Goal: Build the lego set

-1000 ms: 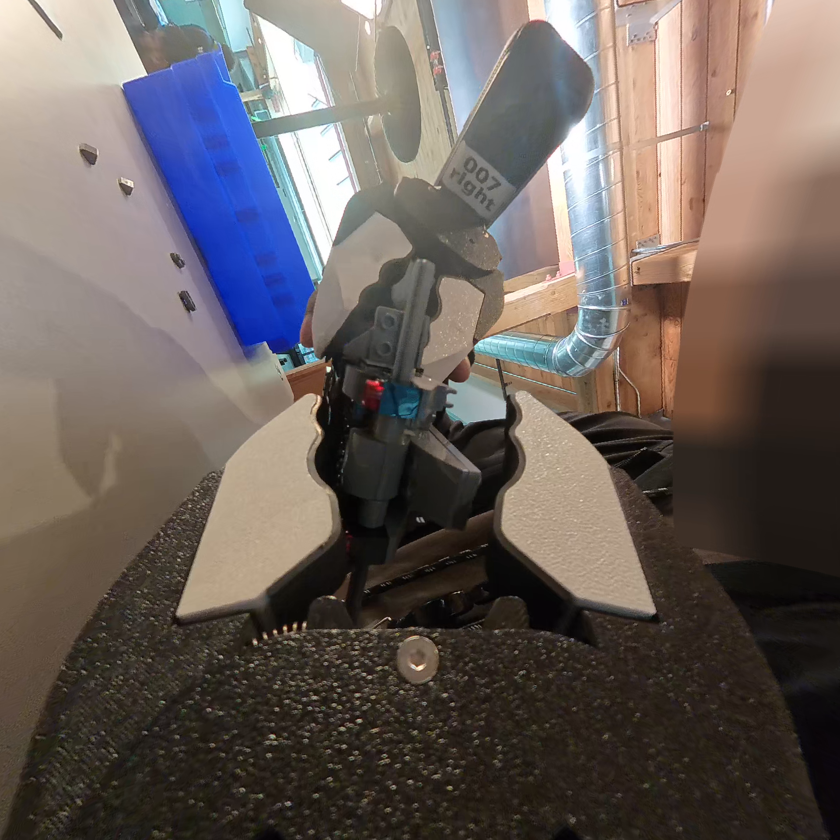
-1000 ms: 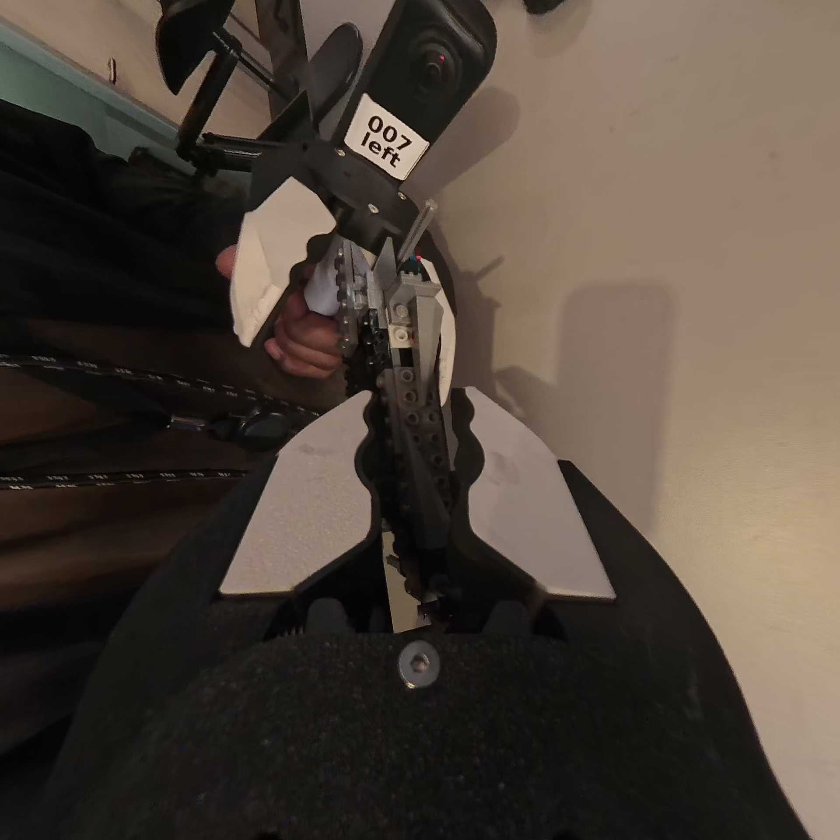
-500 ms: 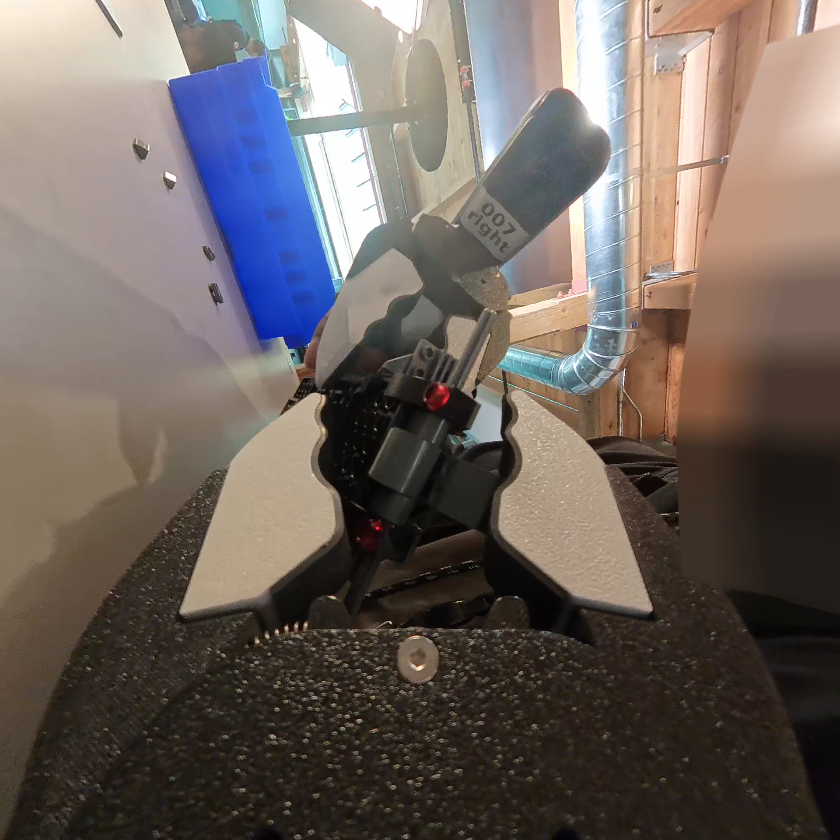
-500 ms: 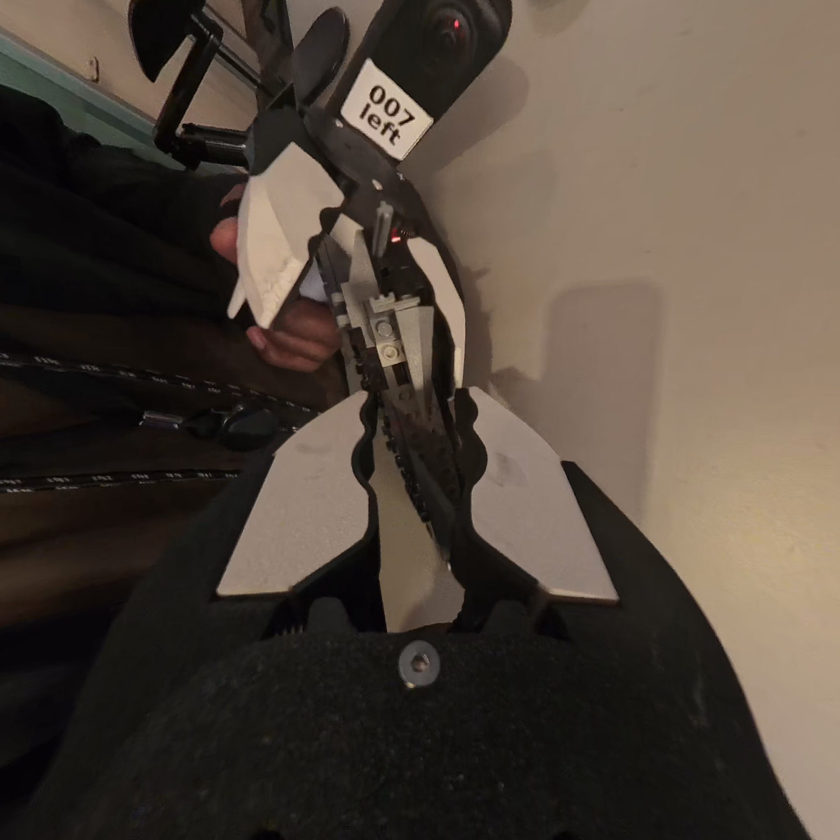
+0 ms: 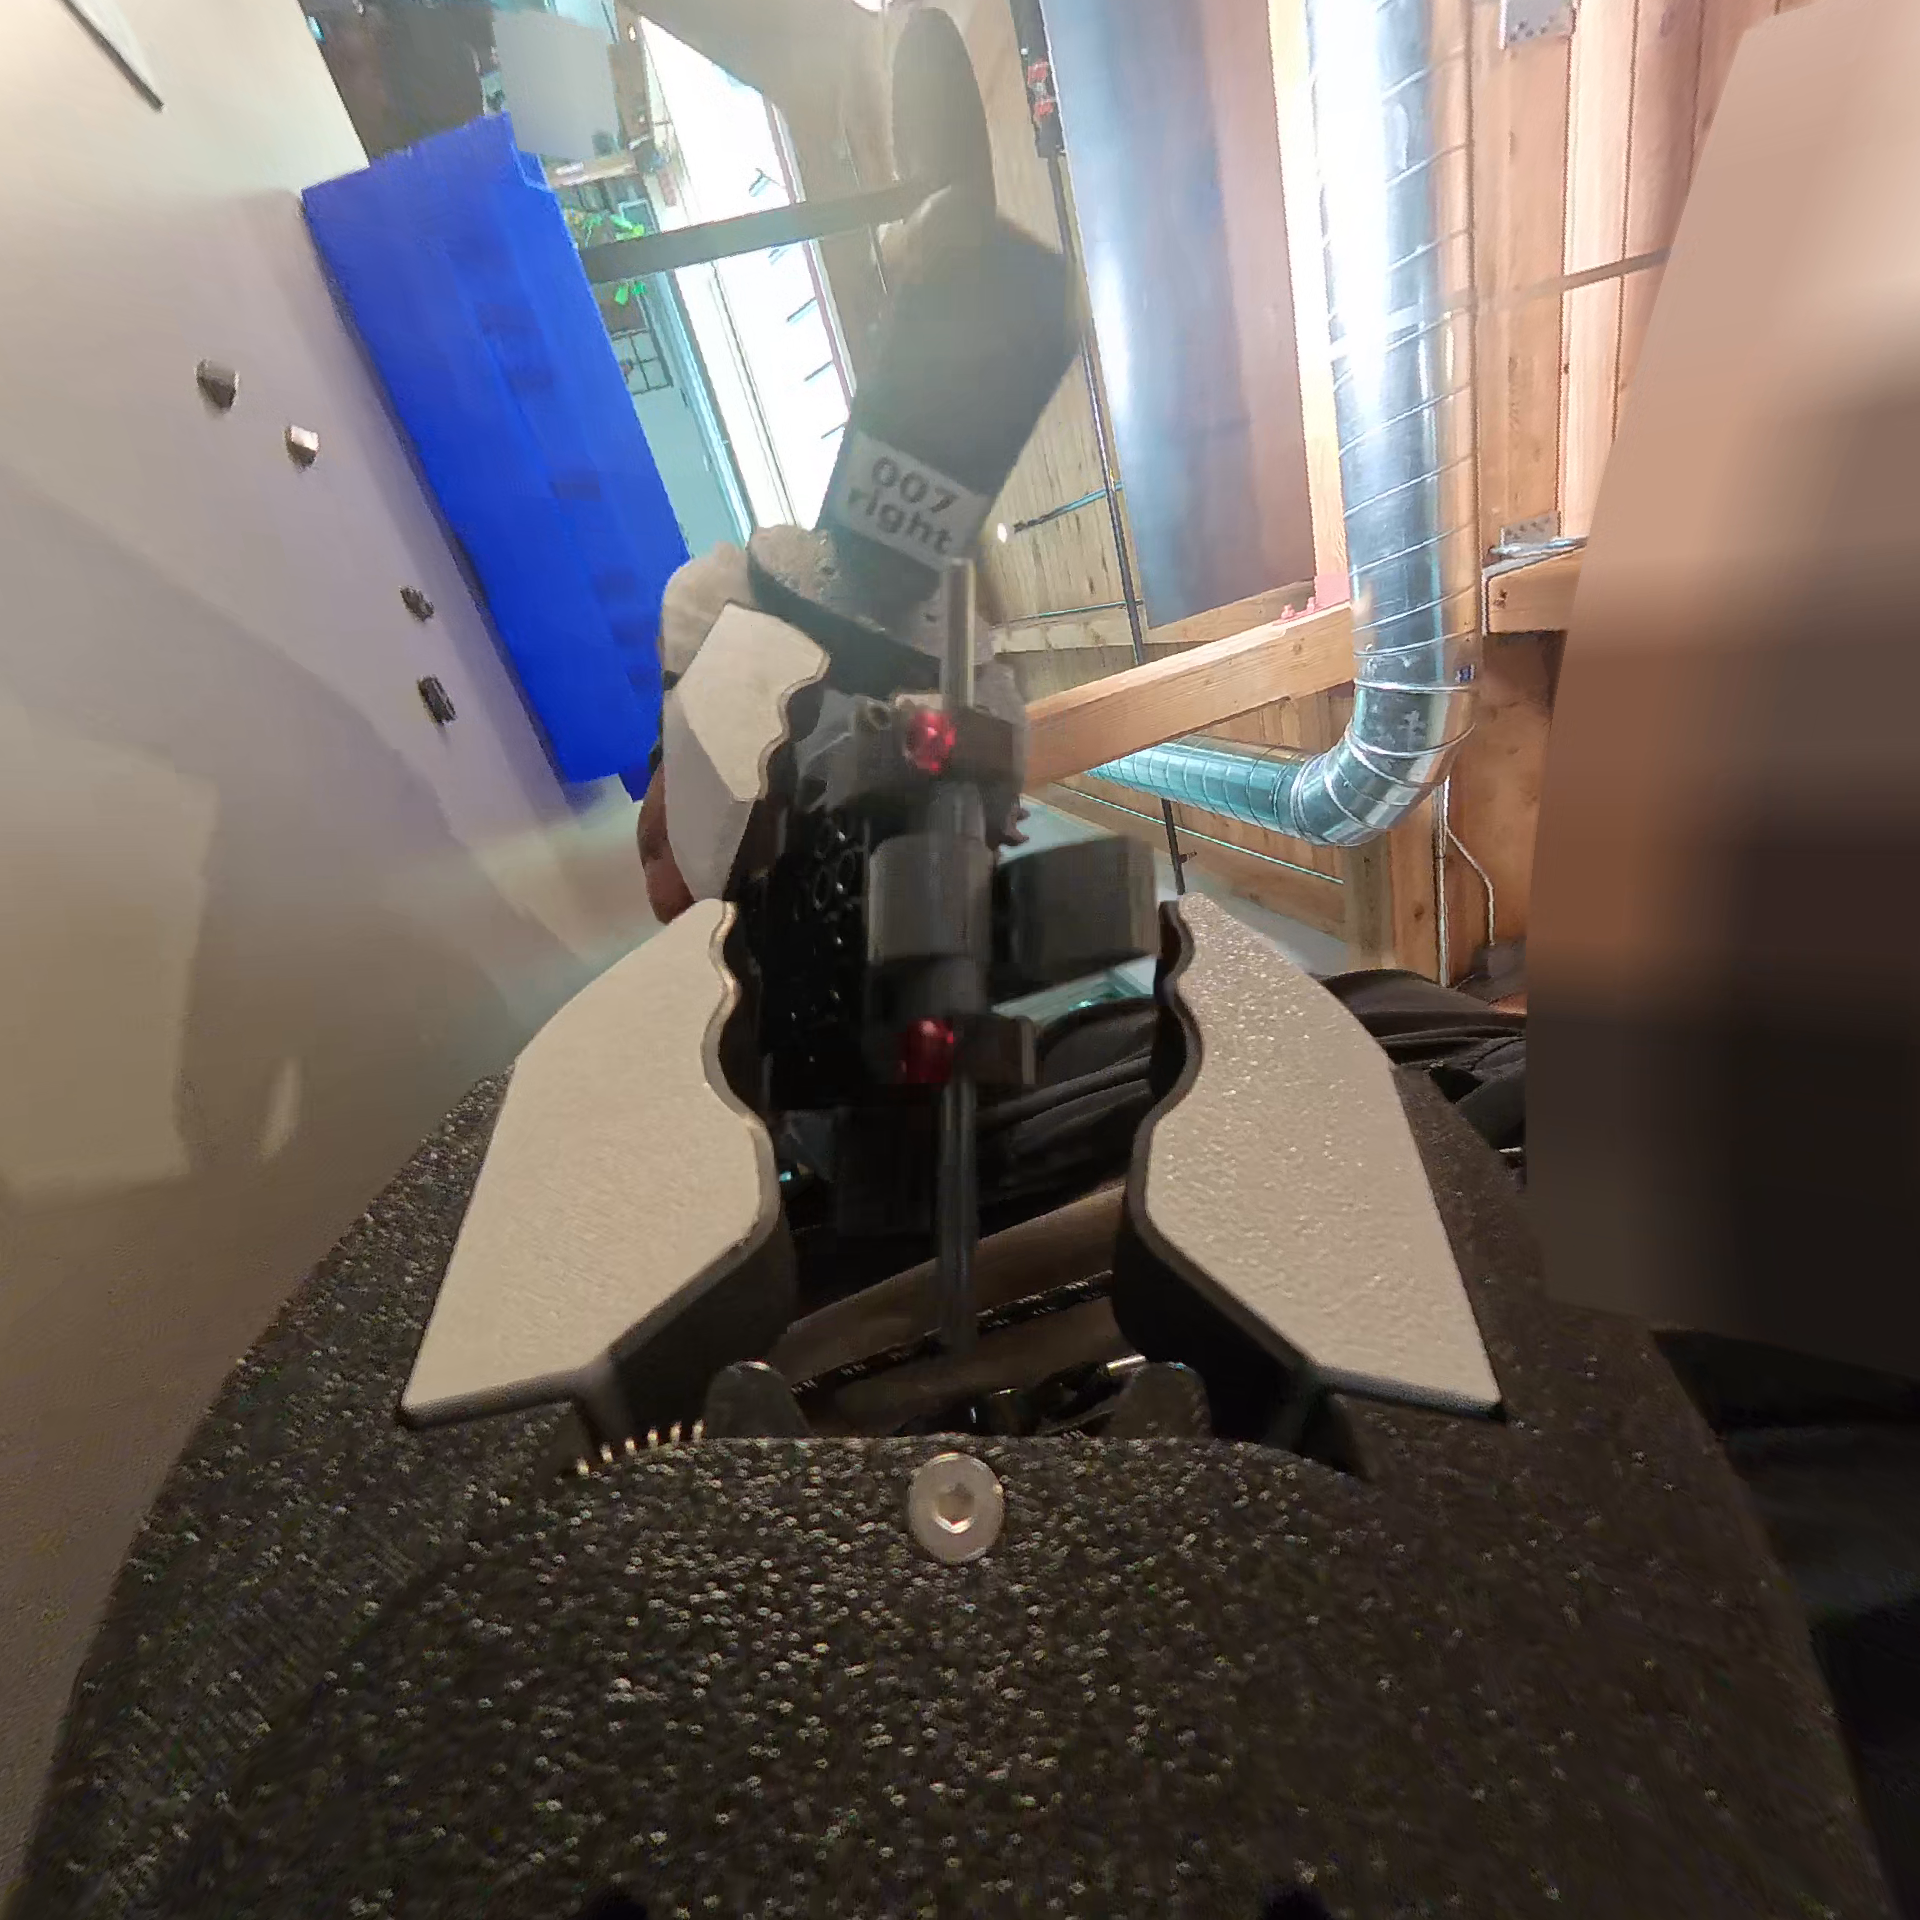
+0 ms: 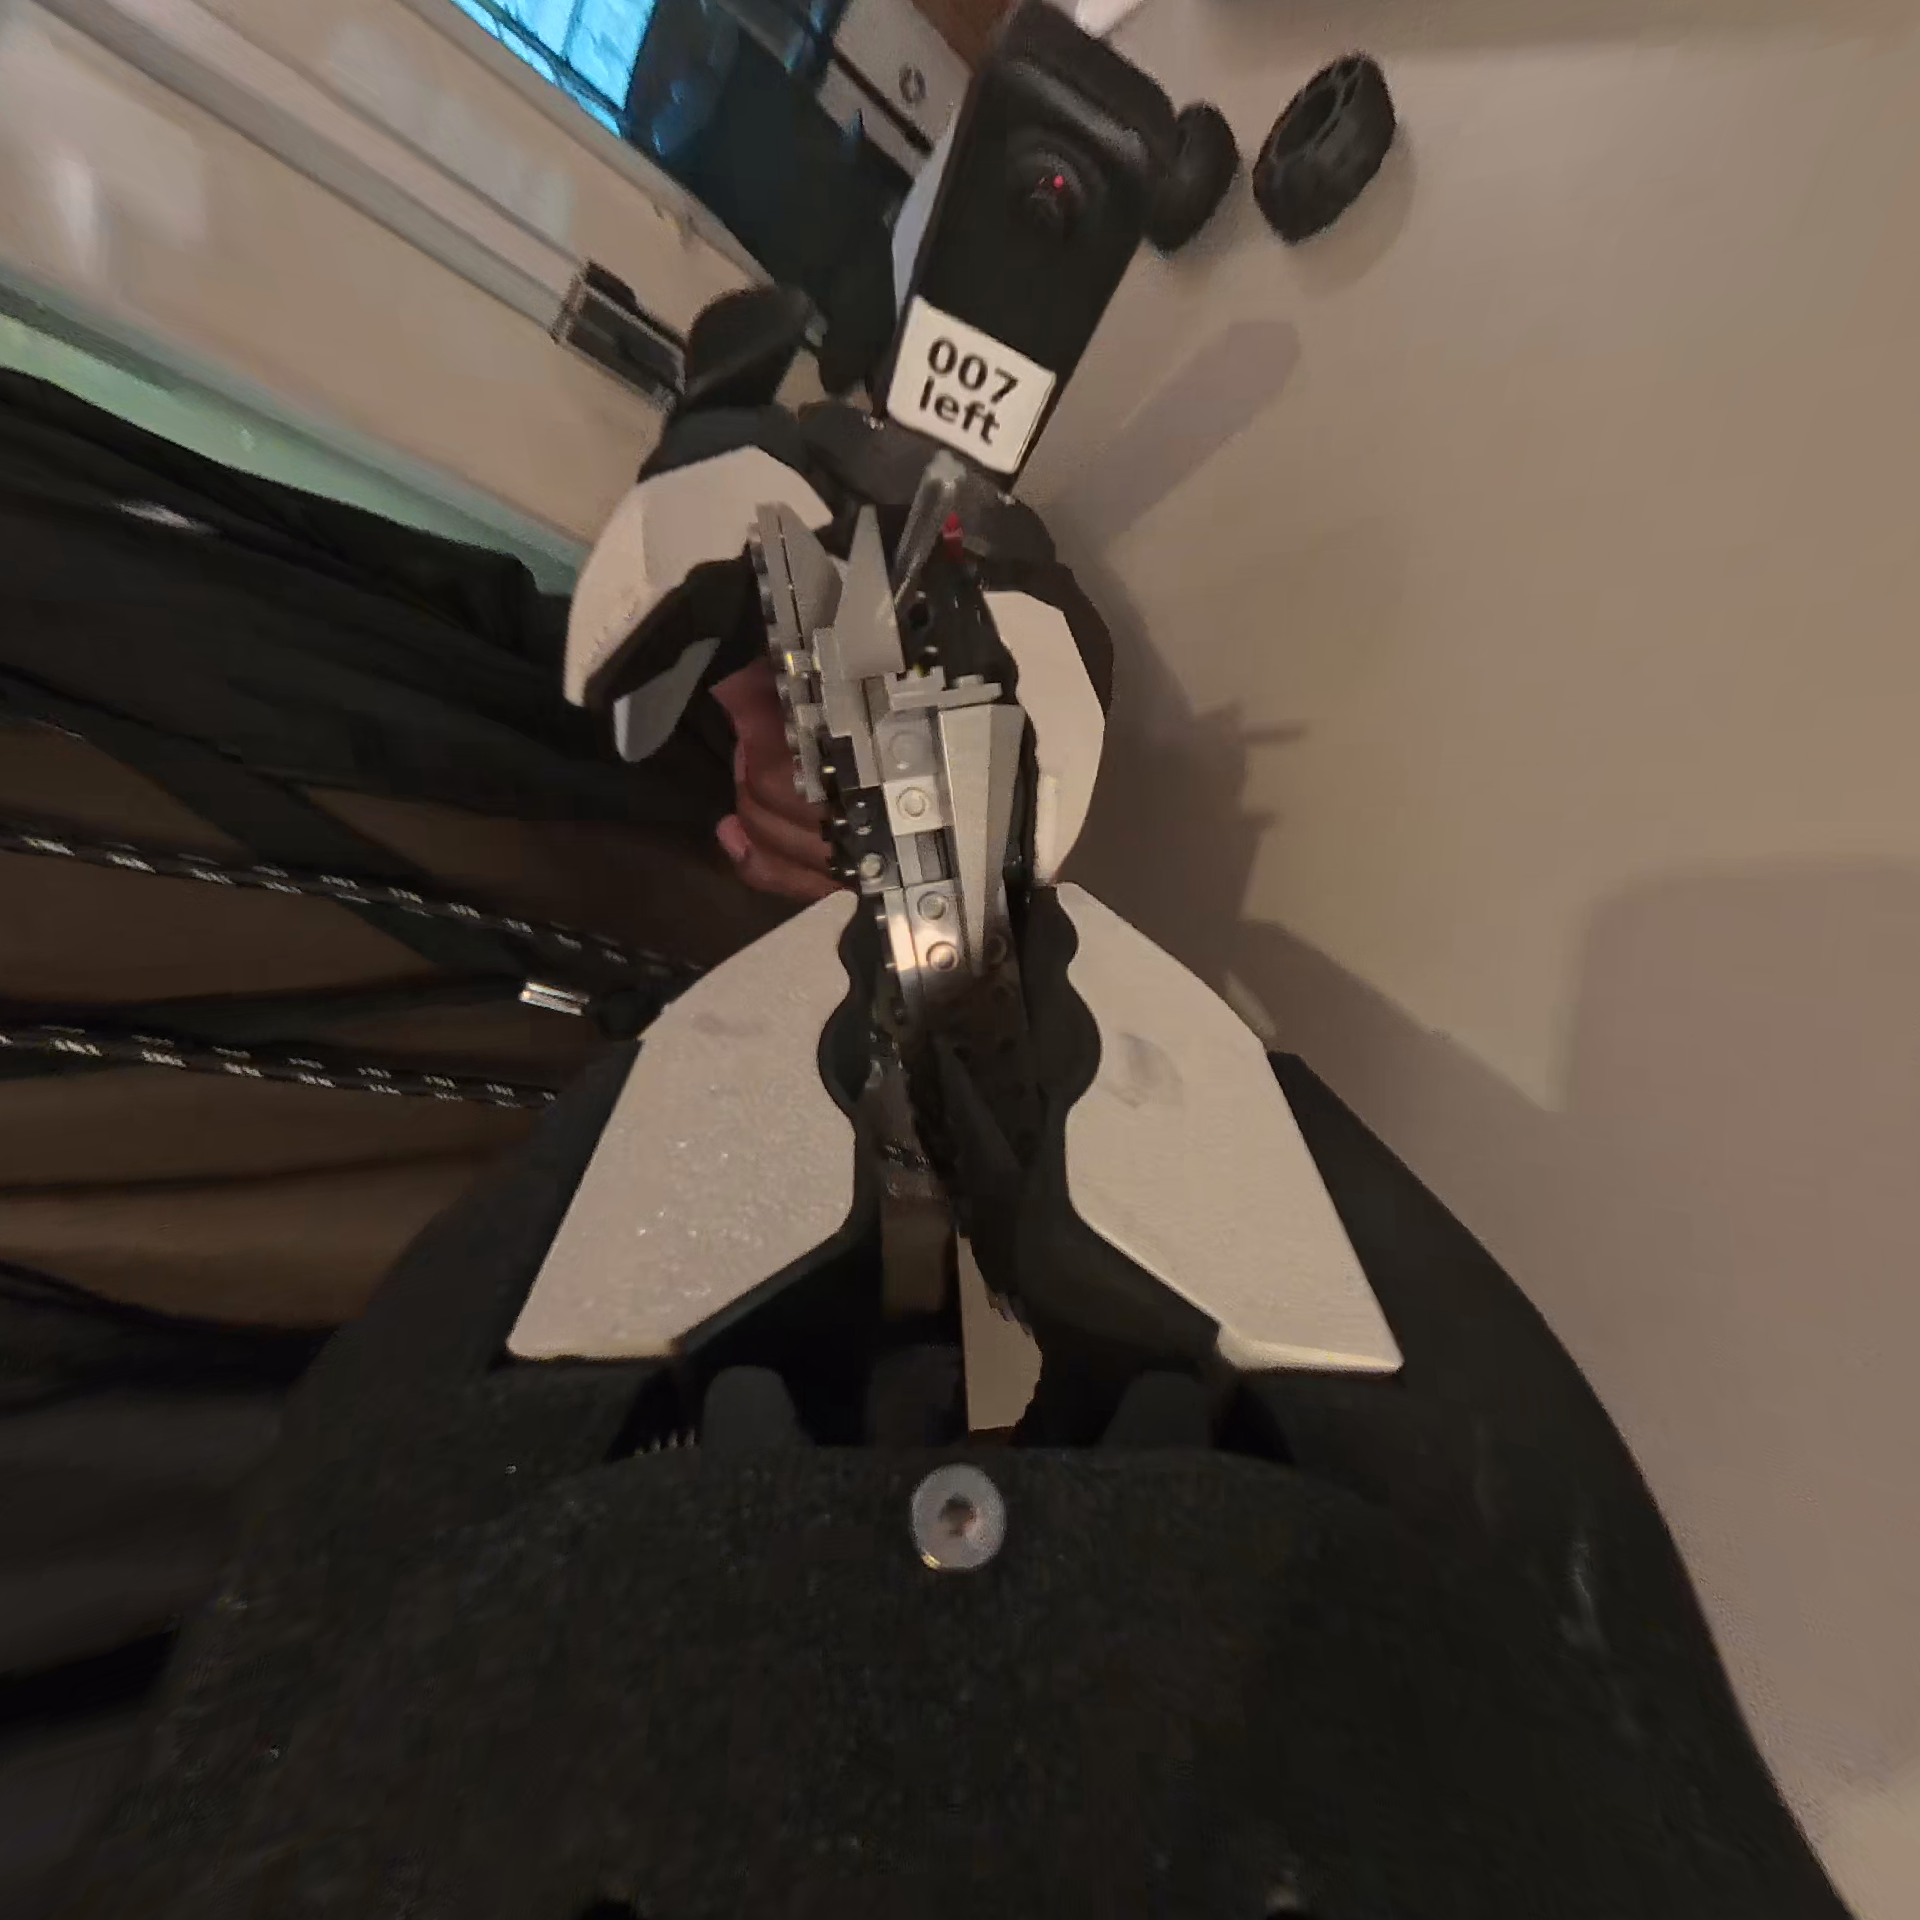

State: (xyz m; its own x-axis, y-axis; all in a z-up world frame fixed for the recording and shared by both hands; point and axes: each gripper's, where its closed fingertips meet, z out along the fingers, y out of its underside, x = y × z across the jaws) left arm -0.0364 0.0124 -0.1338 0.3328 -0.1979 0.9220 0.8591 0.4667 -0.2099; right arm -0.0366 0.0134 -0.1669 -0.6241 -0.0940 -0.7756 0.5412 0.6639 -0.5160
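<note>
1. A grey and black brick model runs lengthwise between the two grippers, its long axis in line with both pairs of fingers.
2. The right gripper has its jaws closed on the model's near end.
3. The left gripper has its jaws spread wide; the model sits between them, clear of the right-hand finger; contact on the other side is hard to judge.
4. The model's far end is hidden behind the opposite gripper in each view, and motion blur softens its red studs.

The grey-and-black brick-built model fills the left half of the gap between the left gripper's spread fingers; open room remains beside its right finger.
</note>
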